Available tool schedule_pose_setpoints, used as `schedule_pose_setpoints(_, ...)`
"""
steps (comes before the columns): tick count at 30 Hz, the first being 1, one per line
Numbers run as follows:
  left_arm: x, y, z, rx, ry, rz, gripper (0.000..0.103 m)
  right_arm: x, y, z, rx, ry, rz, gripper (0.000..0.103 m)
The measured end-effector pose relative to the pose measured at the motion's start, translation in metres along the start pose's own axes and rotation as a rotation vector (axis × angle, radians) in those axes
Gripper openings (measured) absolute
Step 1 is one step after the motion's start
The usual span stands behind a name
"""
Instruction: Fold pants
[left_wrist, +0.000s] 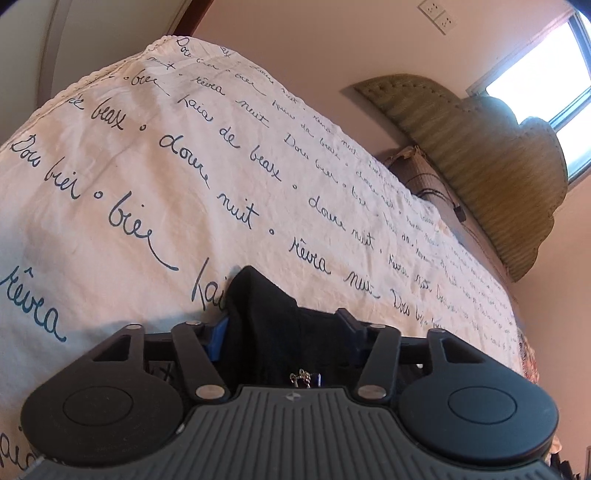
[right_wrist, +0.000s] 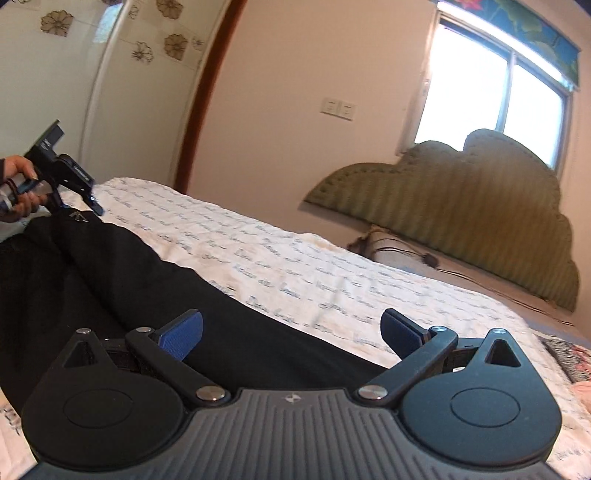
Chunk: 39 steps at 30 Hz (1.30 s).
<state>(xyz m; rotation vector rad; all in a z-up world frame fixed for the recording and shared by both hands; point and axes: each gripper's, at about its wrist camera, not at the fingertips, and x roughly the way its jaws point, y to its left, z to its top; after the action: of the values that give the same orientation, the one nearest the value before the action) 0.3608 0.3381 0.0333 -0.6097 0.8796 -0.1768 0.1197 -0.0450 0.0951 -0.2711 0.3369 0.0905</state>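
The black pants (right_wrist: 110, 266) are lying stretched across the bed, on a white sheet (left_wrist: 184, 177) printed with blue cursive script, running from the far left of the right wrist view toward the near edge. The left gripper (left_wrist: 284, 332) is bunching a fold of the dark fabric between its blue pads, apparently at the waistband end (a small metal zipper pull or clasp (left_wrist: 304, 376) is glinting just below the jaws). Whether the pads are fully pressing is hard to tell, though the cloth is filling the gap between them. The right gripper (right_wrist: 291, 332) is hovering over the other end with its fingers spread wide and nothing between them.

The pants are looking soft, limp and light, so they are likely to sag and crease wherever unsupported; pinching a hem or waistband edge, where the cloth is doubled, should give the firmest hold.

No containers are showing in either view, only the bed, a green padded headboard (right_wrist: 480, 206) and a bright window (right_wrist: 491, 99).
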Motion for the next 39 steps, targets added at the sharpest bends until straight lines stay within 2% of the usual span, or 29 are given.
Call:
schedule_pose_setpoints(4,0.003,0.001,0.0,-0.001,0.0,0.004,0.05,0.017,0.001,0.008,0.046,0.02,0.068,0.103)
schedule_pose_setpoints(5,0.004,-0.001,0.0,0.006,-0.001,0.003,0.045,0.02,-0.002,0.008,0.061,0.025,0.079,0.103)
schedule_pose_setpoints(6,0.003,-0.002,-0.001,0.015,-0.007,-0.007,0.033,0.023,-0.003,0.009,0.069,0.029,0.086,0.103)
schedule_pose_setpoints(8,0.0,-0.006,-0.002,0.042,-0.019,-0.04,0.023,0.027,-0.007,0.01,0.074,0.036,0.085,0.103)
schedule_pose_setpoints(11,0.0,-0.008,-0.004,0.057,-0.022,-0.049,0.023,0.031,-0.011,0.012,0.085,0.035,0.089,0.103)
schedule_pose_setpoints(13,0.004,-0.006,-0.006,0.062,-0.009,-0.039,0.033,0.035,-0.012,0.011,0.079,0.033,0.089,0.103)
schedule_pose_setpoints(14,0.007,-0.003,-0.006,0.05,0.006,-0.043,0.048,0.038,-0.013,0.011,0.075,0.035,0.09,0.103)
schedule_pose_setpoints(16,0.009,-0.004,-0.008,0.057,-0.008,-0.048,0.047,0.047,-0.014,0.011,0.071,0.047,0.099,0.103)
schedule_pose_setpoints(17,0.009,-0.007,-0.008,0.08,-0.027,-0.02,0.019,0.051,-0.014,0.011,0.072,0.055,0.108,0.103)
schedule_pose_setpoints(18,0.008,-0.009,-0.007,0.099,-0.037,0.006,0.005,0.056,-0.016,0.012,0.073,0.06,0.12,0.103)
schedule_pose_setpoints(20,0.005,-0.01,-0.006,0.112,-0.058,0.009,0.004,0.063,-0.018,0.014,0.069,0.059,0.169,0.103)
schedule_pose_setpoints(23,-0.012,-0.025,-0.012,0.218,-0.118,0.023,0.004,0.075,-0.023,0.019,0.034,0.012,0.278,0.103)
schedule_pose_setpoints(25,-0.031,-0.037,-0.021,0.289,-0.18,0.005,0.004,0.084,-0.026,0.024,-0.029,-0.028,0.344,0.103)
schedule_pose_setpoints(27,-0.054,-0.047,-0.031,0.334,-0.245,-0.066,0.004,0.103,-0.028,0.034,-0.087,0.017,0.395,0.103)
schedule_pose_setpoints(31,-0.104,-0.067,-0.054,0.417,-0.347,-0.315,0.004,0.161,-0.044,0.045,-0.051,0.208,0.587,0.103)
schedule_pose_setpoints(34,-0.137,-0.079,-0.071,0.472,-0.391,-0.464,0.004,0.194,-0.049,0.046,-0.063,0.261,0.655,0.103)
schedule_pose_setpoints(37,-0.16,-0.09,-0.089,0.525,-0.416,-0.543,0.004,0.22,-0.047,0.043,-0.093,0.318,0.72,0.103)
schedule_pose_setpoints(39,-0.168,-0.093,-0.097,0.549,-0.412,-0.568,0.004,0.234,-0.043,0.038,-0.126,0.353,0.742,0.103)
